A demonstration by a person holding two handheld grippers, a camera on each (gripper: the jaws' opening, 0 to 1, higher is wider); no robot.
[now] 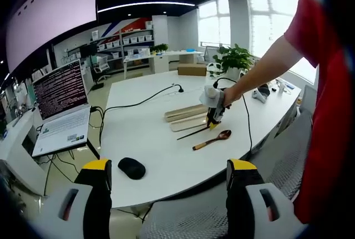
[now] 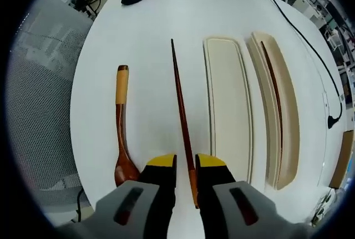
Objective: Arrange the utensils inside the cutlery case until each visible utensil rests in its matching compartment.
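Yellow tips mark your right gripper (image 2: 186, 164), whose jaws are pinching the thick end of one long, dark-brown wooden chopstick (image 2: 180, 106) close to the near edge of the round white table (image 2: 150, 23). My worry is that so long a stick held only by its end will swing or slip as you lift it, and its far tip may catch the rim of the case. Just beside it, toward the mesh chair, lies one brown wooden spoon with a pale handle band (image 2: 121, 128), which a careless sweep could knock off that edge. On the chopstick's other side rests one flat cream lid (image 2: 228, 106), and beyond that one cream cutlery case (image 2: 288, 111) with a second chopstick (image 2: 273, 89) already in its groove; so two chopsticks, one spoon. Your left gripper (image 1: 166, 178) hangs off the table with its jaws spread wide, holding nothing. Farther off sit one black mouse (image 1: 131, 168) and one open laptop (image 1: 62, 108).
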